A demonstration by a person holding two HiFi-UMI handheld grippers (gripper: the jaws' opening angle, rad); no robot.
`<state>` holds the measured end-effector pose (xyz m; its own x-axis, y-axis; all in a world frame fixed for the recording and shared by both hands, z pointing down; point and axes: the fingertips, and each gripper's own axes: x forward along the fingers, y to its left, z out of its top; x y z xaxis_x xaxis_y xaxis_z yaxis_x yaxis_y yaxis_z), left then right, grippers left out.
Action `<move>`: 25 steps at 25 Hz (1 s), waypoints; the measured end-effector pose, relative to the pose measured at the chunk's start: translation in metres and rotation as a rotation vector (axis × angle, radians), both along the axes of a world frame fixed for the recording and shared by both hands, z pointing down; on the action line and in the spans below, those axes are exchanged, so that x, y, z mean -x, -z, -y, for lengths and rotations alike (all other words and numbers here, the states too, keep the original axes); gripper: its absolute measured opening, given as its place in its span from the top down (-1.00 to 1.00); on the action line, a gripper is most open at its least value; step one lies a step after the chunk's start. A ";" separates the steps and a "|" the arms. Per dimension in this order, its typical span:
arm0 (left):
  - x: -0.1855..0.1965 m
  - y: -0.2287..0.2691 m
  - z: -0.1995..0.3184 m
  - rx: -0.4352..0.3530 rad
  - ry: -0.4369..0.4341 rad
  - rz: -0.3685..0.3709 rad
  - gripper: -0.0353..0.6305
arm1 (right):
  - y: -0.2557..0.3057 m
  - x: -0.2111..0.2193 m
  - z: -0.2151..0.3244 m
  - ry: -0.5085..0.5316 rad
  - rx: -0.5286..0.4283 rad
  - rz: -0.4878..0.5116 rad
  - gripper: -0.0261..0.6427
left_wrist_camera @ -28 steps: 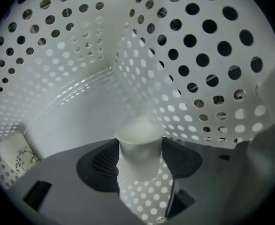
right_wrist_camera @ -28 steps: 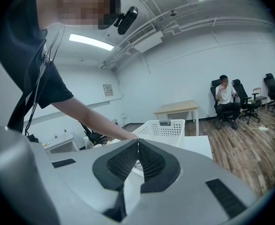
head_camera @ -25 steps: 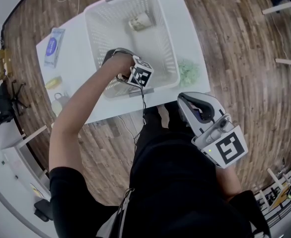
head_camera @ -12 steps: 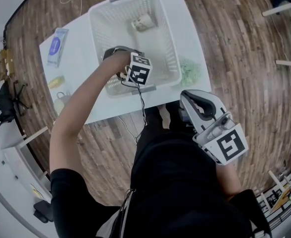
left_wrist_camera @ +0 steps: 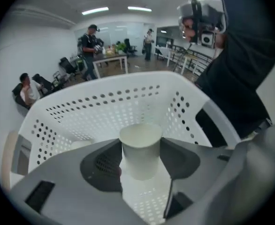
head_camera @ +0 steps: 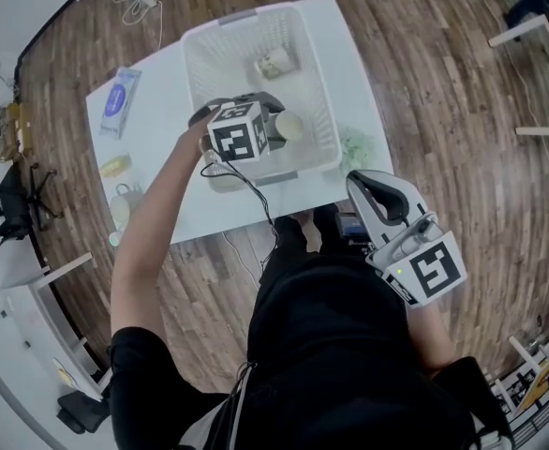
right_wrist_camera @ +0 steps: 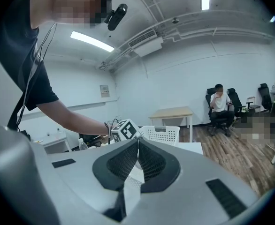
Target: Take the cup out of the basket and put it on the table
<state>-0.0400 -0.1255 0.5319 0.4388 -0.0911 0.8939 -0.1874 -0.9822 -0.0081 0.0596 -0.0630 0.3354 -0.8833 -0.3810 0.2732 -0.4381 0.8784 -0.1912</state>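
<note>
This is an open-plan office. A white counter [head_camera: 349, 54] stands on a wood-plank floor [head_camera: 462, 139], with a black swivel chair [head_camera: 7, 195] off to the counter's left near a white wall.

Beyond the counter, the right gripper view shows a pale wooden desk [right_wrist_camera: 171, 112]. A seated person [right_wrist_camera: 218, 102] is in an office chair against a bare white wall there. Overhead are strip lights [right_wrist_camera: 91, 41], a ceiling air-conditioning unit [right_wrist_camera: 147, 40] and exposed pipes.

On the counter's other side, the left gripper view shows more office chairs [left_wrist_camera: 66, 67], a long desk [left_wrist_camera: 110, 60], a standing person [left_wrist_camera: 88, 43] and glazed partitions [left_wrist_camera: 123, 32].
</note>
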 end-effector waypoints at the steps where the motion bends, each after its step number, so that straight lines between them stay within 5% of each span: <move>1: -0.001 0.011 0.006 -0.041 0.034 -0.052 0.13 | 0.001 0.000 -0.001 0.008 -0.010 -0.006 0.85; 16: 0.009 0.182 -0.011 -0.513 0.506 -0.724 0.13 | 0.018 0.036 -0.004 0.061 -0.082 -0.001 0.85; 20: 0.016 0.202 -0.036 -0.578 0.603 -0.824 0.13 | 0.019 0.048 -0.005 0.075 -0.072 0.010 0.85; 25: 0.024 0.208 -0.061 -0.610 0.729 -0.857 0.13 | 0.021 0.060 -0.008 0.100 -0.065 0.017 0.85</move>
